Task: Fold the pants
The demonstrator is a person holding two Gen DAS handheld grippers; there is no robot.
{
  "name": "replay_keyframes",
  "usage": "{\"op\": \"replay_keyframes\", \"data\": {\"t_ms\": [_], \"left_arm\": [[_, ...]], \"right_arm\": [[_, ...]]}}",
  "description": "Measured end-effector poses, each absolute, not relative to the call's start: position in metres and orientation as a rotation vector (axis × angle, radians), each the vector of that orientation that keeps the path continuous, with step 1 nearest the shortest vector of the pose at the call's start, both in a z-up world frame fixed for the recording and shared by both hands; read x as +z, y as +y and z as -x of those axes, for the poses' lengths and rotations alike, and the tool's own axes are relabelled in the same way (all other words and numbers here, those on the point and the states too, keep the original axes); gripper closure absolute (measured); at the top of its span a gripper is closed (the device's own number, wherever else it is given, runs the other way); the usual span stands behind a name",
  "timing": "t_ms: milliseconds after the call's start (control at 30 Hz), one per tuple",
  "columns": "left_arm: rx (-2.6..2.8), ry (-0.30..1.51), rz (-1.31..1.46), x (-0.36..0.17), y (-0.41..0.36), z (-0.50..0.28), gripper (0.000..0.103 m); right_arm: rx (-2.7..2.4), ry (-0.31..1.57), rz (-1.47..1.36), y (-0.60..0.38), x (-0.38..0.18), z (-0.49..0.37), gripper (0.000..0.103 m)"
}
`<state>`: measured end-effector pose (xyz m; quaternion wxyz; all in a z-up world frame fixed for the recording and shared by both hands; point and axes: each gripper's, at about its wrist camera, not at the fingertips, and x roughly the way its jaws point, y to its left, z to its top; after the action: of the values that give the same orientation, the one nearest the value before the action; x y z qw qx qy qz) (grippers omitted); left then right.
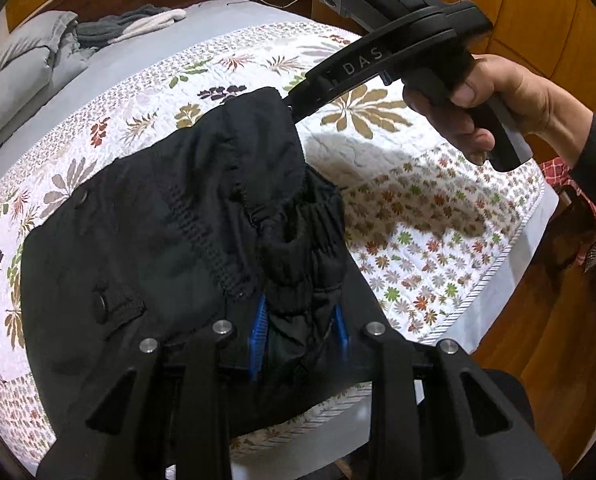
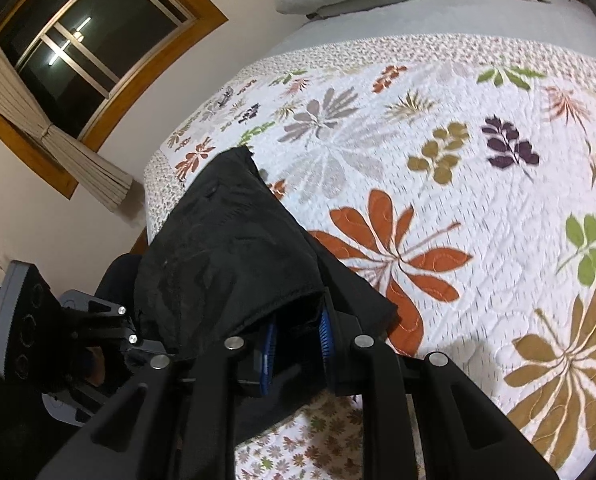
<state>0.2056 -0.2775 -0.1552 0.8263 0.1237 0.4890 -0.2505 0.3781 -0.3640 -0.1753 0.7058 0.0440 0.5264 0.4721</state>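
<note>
Black pants (image 1: 157,232) lie on a floral quilt (image 1: 398,220) on the bed. My left gripper (image 1: 300,332) is shut on the elastic waistband, which bunches between its blue pads (image 1: 257,332). My right gripper (image 2: 298,340) is shut on another part of the pants (image 2: 225,248) and holds it above the quilt (image 2: 458,160). In the left wrist view the right gripper (image 1: 293,106) reaches in from the upper right, lifting a flap of fabric. The left gripper's body (image 2: 37,332) shows at the lower left of the right wrist view.
Grey pillows (image 1: 17,76) and folded grey and white cloth (image 1: 137,20) lie at the head of the bed. A wooden wardrobe (image 1: 538,12) stands to the right. A window with a tied curtain (image 2: 57,136) is on the wall. The quilt's near edge (image 1: 478,280) drops off.
</note>
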Motion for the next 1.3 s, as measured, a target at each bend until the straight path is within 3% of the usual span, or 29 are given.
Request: {"op": "replay_keyframes", "data": {"t_ms": [333,467,567,667,900,1100,1233,1300], "left_arm": [[-0.548,1.051,-0.261,-0.170,-0.280,-0.208,0.072],[-0.588,1.050,-0.200,-0.171,-0.277,-0.206,0.056],[-0.598,1.047,-0.174,-0.172,-0.275,-0.207,0.054],[-0.662,1.045,-0.110,-0.176,-0.270,-0.208,0.039],[-0.810,1.007,0.115,-0.165,-0.244,-0.205,0.028],[-0.803,0.935,0.205,-0.144,-0.210,-0.202,0.017],[-0.768,0.953,0.196,-0.153,-0.191,-0.207,0.016],[-0.757,0.979,0.246,-0.162,-0.179,-0.210,0.016]], "right_arm": [[0.994,1.188,-0.152,-0.373,-0.195,-0.376,0.083],[0.946,1.198,-0.164,-0.379,-0.193,-0.370,0.083],[0.901,1.201,-0.162,-0.385,-0.189,-0.367,0.083],[0.833,1.180,-0.164,-0.397,-0.176,-0.362,0.083],[0.813,1.030,-0.280,-0.402,-0.137,-0.341,0.083],[0.812,1.075,-0.314,-0.377,-0.171,-0.348,0.083],[0.760,1.129,-0.376,-0.385,-0.205,-0.354,0.093],[0.741,1.134,-0.400,-0.388,-0.213,-0.350,0.093]]}}
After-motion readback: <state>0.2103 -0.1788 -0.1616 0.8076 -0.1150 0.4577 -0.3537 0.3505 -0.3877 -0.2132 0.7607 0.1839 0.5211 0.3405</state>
